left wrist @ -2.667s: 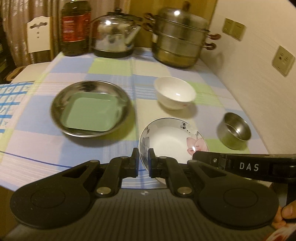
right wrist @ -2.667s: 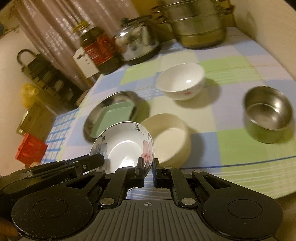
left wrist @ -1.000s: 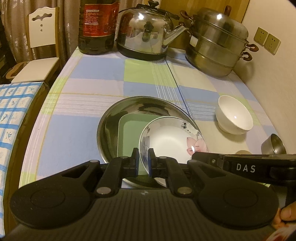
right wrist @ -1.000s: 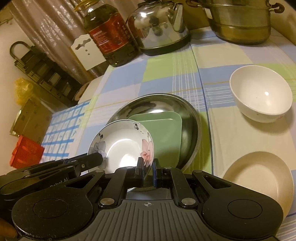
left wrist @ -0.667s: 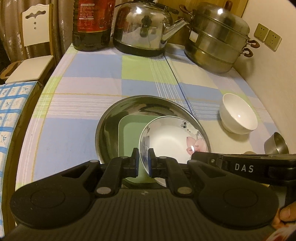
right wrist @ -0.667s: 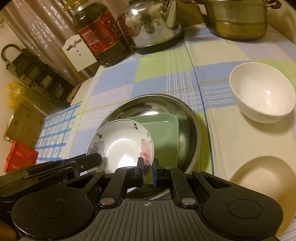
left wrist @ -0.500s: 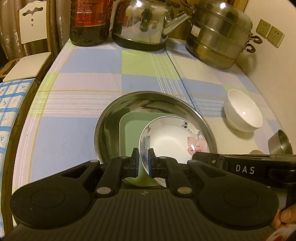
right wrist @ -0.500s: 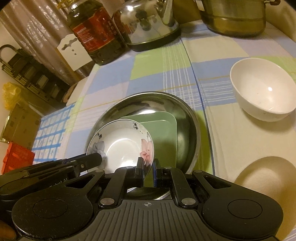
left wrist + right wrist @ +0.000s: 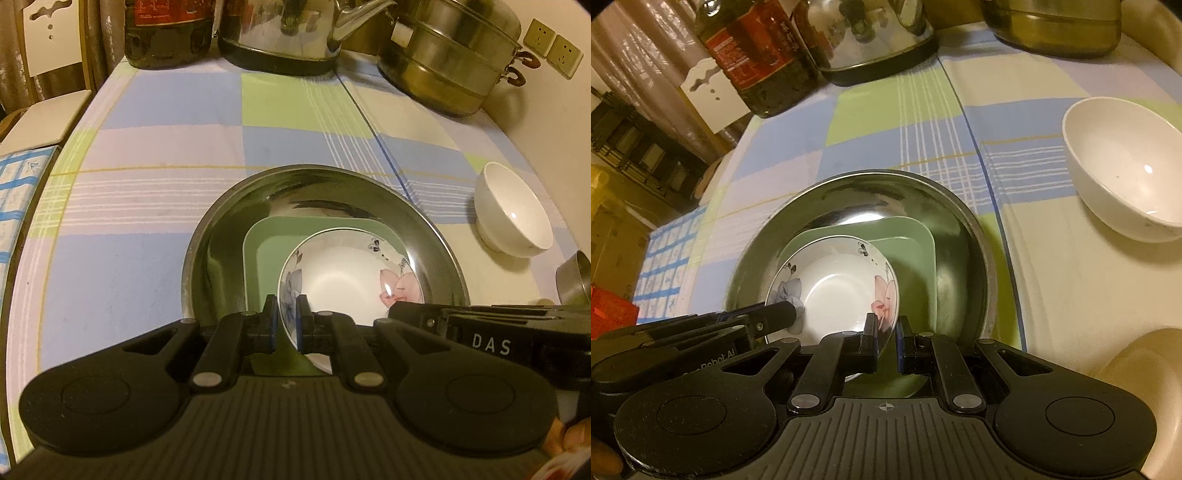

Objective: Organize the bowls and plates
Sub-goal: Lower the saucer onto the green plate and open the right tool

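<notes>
A white floral plate (image 9: 347, 280) is held by both grippers just above a green square plate (image 9: 314, 229) that lies in a steel basin (image 9: 295, 184). My left gripper (image 9: 287, 325) is shut on the floral plate's left rim. My right gripper (image 9: 886, 332) is shut on its right rim (image 9: 890, 291), with the green plate (image 9: 912, 258) and the basin (image 9: 857, 188) below. A white bowl (image 9: 513, 218) stands on the table to the right; it also shows in the right wrist view (image 9: 1123, 162). The left gripper's arm (image 9: 701, 332) shows at the lower left of the right wrist view.
A cream plate (image 9: 1145, 369) lies at the near right. A small steel cup (image 9: 576, 280) stands by the right edge. An oil bottle (image 9: 166, 33), a kettle (image 9: 288, 33) and a steel steamer pot (image 9: 450, 55) line the back. A wall (image 9: 554, 122) runs along the right.
Both grippers carried the floral plate left, away from the cream plate, to over the basin, then lowered it closer to the green plate. Both stayed shut on it.
</notes>
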The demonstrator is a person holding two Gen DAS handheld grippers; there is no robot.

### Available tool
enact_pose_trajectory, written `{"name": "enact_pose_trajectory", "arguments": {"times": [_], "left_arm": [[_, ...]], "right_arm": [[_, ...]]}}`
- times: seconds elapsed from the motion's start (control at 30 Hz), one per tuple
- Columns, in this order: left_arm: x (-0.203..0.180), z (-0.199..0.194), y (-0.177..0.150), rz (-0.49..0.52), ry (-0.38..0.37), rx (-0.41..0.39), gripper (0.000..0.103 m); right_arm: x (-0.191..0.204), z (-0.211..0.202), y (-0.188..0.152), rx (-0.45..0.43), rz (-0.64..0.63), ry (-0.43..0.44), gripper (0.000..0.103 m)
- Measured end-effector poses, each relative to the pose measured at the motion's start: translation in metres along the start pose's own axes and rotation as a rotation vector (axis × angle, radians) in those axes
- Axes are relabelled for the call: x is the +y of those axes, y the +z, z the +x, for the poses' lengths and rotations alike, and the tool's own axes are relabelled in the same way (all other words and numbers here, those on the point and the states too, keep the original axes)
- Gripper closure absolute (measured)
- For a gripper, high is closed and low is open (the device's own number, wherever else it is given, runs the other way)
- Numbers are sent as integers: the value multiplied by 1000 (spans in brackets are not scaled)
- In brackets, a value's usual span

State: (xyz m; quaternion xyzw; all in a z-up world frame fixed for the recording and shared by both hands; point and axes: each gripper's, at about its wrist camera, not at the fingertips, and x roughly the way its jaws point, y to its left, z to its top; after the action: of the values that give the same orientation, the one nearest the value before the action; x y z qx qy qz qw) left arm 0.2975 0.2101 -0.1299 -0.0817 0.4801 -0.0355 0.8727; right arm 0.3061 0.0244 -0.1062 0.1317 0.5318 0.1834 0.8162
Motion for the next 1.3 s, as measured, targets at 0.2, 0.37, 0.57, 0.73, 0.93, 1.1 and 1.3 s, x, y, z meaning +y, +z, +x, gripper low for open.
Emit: {"name": "enact_pose_trajectory", "arguments": {"times": [0.2, 0.37, 0.57, 0.73, 0.93, 1.1, 1.3], "left_arm": [[1, 6, 4, 18, -2, 5, 95], [3, 7, 8, 14, -19, 15, 95], [1, -6, 10, 30, -14, -20, 95], [0, -28, 7, 22, -13, -50, 93], [-9, -64, -6, 39, 8, -90, 83], [-24, -88, -23, 43, 2, -90, 80], [-56, -112, -52, 68, -21, -87, 75]], "right_arm": [[-1, 6, 2, 4, 13, -20, 94], [-1, 6, 4, 9, 23, -26, 94], [0, -6, 4, -45, 26, -31, 67], [4, -29, 4, -106, 32, 4, 54], [6, -57, -7, -126, 41, 81, 51], [1, -87, -25, -129, 37, 134, 50], [-17, -126, -55, -128, 42, 159, 47]]}}
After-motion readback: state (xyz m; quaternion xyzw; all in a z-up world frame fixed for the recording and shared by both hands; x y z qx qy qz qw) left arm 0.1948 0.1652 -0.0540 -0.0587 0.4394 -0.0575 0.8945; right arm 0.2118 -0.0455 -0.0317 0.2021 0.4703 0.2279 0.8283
